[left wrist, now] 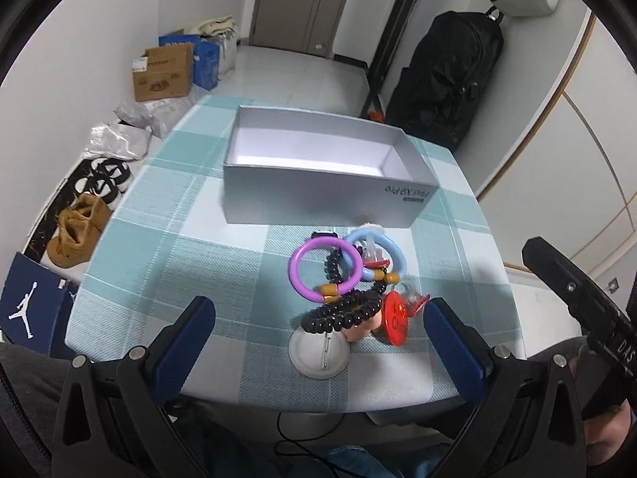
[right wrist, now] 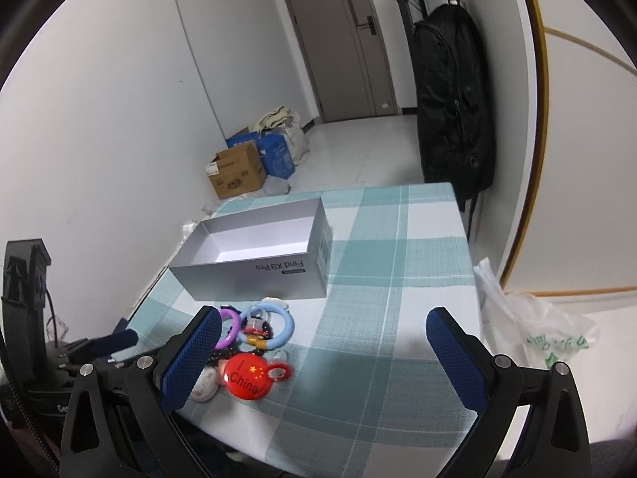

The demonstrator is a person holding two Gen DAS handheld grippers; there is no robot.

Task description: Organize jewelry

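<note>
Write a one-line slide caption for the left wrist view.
Open left tongs hover above a tangled jewelry pile on the checked tablecloth, empty grey box waiting behind.

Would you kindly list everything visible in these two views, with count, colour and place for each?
box: one, silver-grey, open, far side of pile
ring bracelets: two, purple and light blue, top of pile
coiled hair tie: one, black, pile front
round badge: one, red with stars, near edge
white disc: one, nearest table edge
tablecloth: one, teal and white check
backpack: one, black, against the wall
cardboard box: one, brown, on the floor
shoes: tan pair, floor left
left gripper: blue pads, open
right gripper: blue pads, open
</note>
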